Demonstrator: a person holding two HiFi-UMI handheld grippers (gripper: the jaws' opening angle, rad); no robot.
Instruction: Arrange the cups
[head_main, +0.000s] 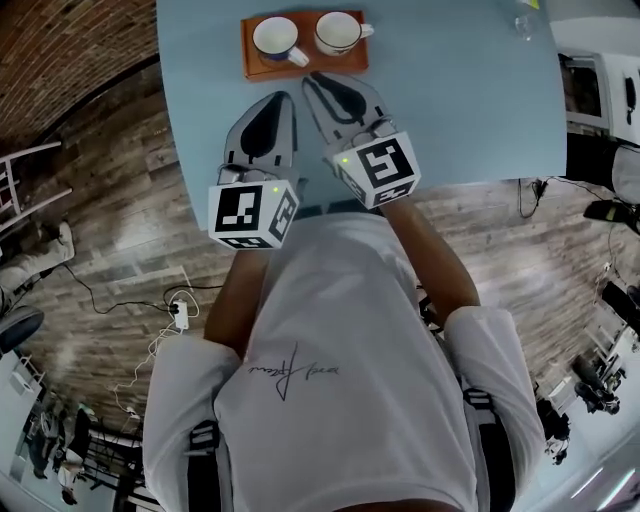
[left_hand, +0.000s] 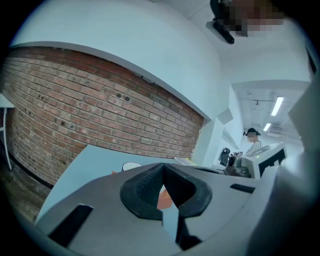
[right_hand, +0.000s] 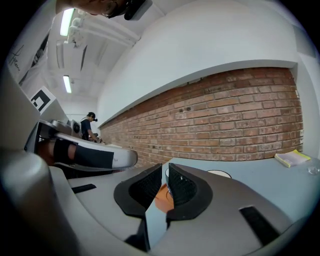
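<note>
While left gripper (head_main: 282, 98) and right gripper (head_main: 313, 78) hang closed, cups (head_main: 273, 38) sit on tray (head_main: 330, 66) ahead.

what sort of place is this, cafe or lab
Likely a lab or studio: brick wall, cables and a power strip on the wood floor, a person at equipment behind.

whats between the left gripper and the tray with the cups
Nothing. The head view shows only a short strip of bare blue table between the tips of the left gripper and the near edge of the orange tray.
</note>
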